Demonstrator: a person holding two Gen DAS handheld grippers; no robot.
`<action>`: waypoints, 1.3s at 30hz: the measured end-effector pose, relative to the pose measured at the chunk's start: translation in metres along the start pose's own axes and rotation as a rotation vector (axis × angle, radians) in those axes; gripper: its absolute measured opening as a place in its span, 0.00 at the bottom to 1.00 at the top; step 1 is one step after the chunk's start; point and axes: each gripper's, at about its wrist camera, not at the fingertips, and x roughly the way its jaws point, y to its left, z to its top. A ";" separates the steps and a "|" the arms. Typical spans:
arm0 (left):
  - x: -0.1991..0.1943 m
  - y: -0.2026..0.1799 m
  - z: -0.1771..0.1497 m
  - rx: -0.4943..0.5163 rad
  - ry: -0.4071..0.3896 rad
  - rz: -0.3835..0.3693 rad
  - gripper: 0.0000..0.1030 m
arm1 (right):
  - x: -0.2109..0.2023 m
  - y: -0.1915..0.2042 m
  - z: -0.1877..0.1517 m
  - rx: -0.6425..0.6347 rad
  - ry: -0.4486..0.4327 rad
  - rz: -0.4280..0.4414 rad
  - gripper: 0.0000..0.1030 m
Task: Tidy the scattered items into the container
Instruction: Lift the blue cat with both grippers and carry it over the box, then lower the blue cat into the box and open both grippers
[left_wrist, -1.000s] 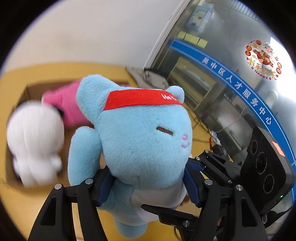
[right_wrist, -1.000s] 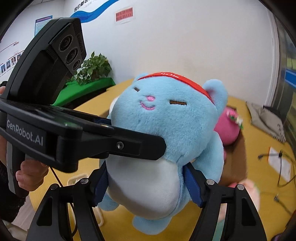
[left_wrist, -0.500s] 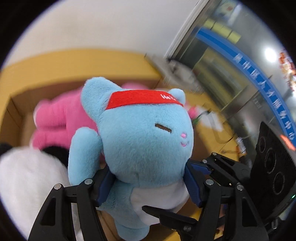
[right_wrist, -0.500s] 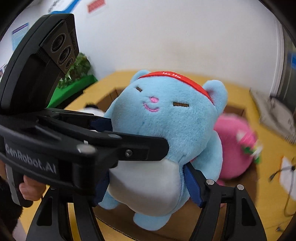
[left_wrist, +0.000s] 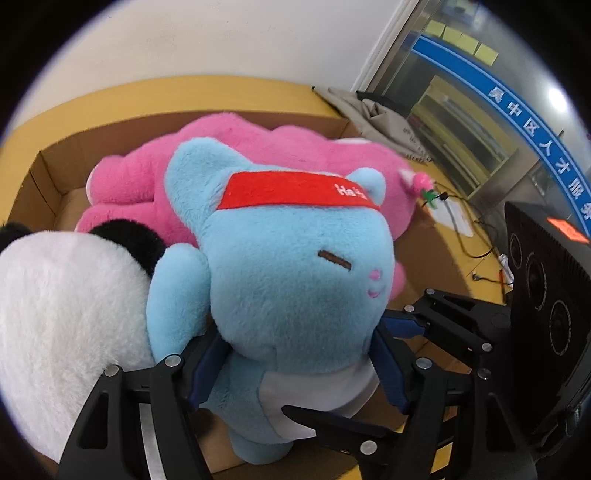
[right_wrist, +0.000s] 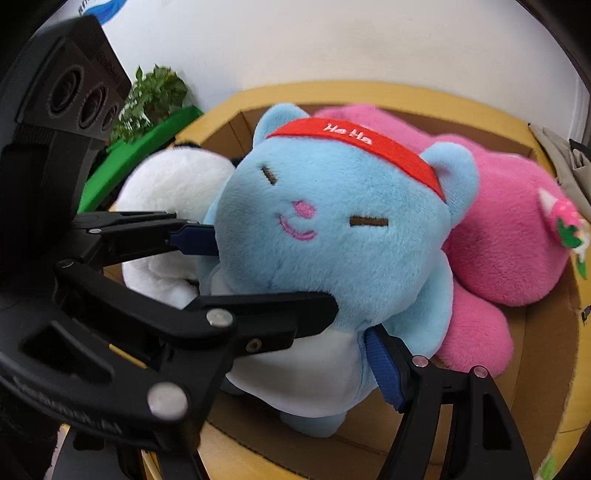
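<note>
Both grippers are shut on a blue plush cat (left_wrist: 291, 295) with a red headband, squeezing its white-bellied body from two sides. My left gripper (left_wrist: 295, 365) holds it at the waist; my right gripper (right_wrist: 295, 369) holds it too, and the left gripper's black fingers (right_wrist: 258, 317) cross in front in the right wrist view. The cat (right_wrist: 332, 236) hangs low inside an open cardboard box (left_wrist: 48, 173), over its floor. A pink plush (left_wrist: 258, 158) and a white-and-black plush (left_wrist: 62, 306) lie in the box behind and beside it.
The box (right_wrist: 543, 325) stands on a yellow table (left_wrist: 110, 96). A grey cloth (left_wrist: 373, 114) and cables (left_wrist: 476, 236) lie on the table to the right. A green plant (right_wrist: 151, 99) stands at the far left by a white wall.
Both grippers have carried the blue cat forward and down, from above the table into the box. The pink and white plushes now sit close around it. Both grips are unchanged.
</note>
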 end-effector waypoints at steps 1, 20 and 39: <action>0.000 -0.001 0.001 0.003 -0.003 0.006 0.71 | 0.003 -0.001 0.000 -0.002 0.006 -0.002 0.77; -0.021 0.036 0.046 -0.017 -0.146 0.221 0.65 | -0.006 0.003 -0.043 -0.007 -0.041 -0.039 0.81; -0.129 -0.008 -0.025 -0.024 -0.328 0.275 0.72 | -0.170 0.036 -0.093 0.010 -0.361 -0.124 1.00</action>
